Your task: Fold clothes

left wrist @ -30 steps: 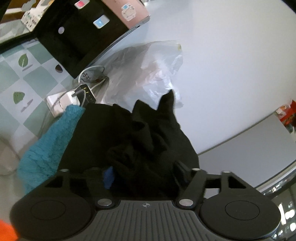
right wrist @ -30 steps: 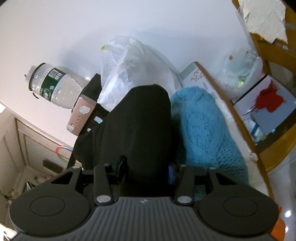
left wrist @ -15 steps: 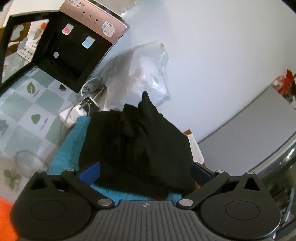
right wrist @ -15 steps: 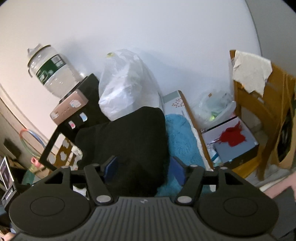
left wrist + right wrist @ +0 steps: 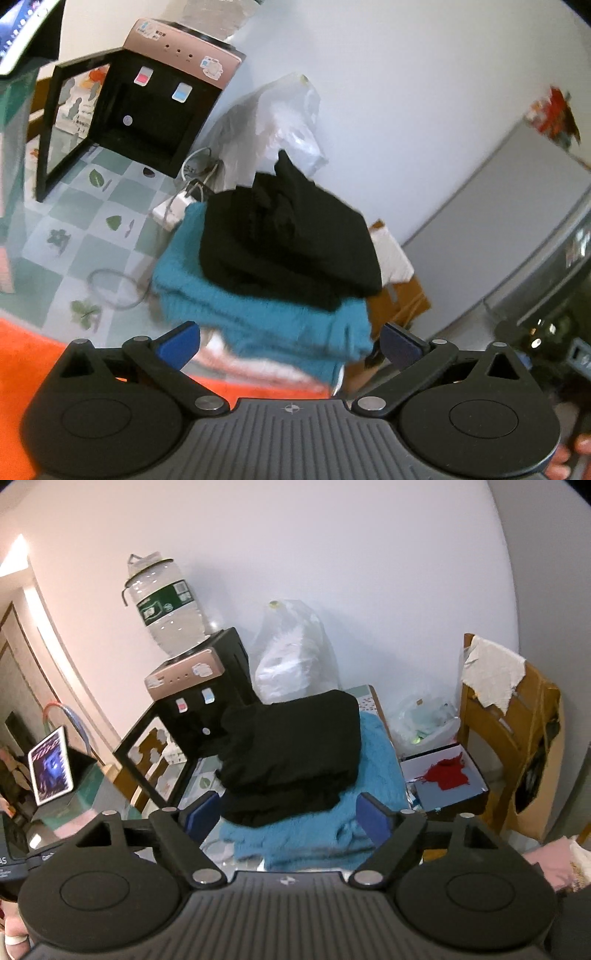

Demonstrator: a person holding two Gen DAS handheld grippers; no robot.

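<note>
A folded black garment [image 5: 291, 236] lies on top of a folded teal fuzzy garment [image 5: 266, 317] at the table's far end. Both also show in the right wrist view: the black garment [image 5: 295, 760] on the teal one [image 5: 332, 834]. My left gripper [image 5: 290, 341] is open and empty, held back from the stack. My right gripper [image 5: 286, 818] is open and empty, also pulled back from the stack. An orange cloth [image 5: 22, 354] lies under the left gripper.
A black water dispenser [image 5: 199, 701] with a large bottle [image 5: 166, 605] stands behind the stack, beside a white plastic bag [image 5: 295, 657]. A charger and cables [image 5: 177, 206] lie by the stack. A wooden chair [image 5: 509, 731] and an open box [image 5: 443, 779] stand right.
Both grippers let go of the black garment, opened and drew back. The black garment now rests on the teal one.
</note>
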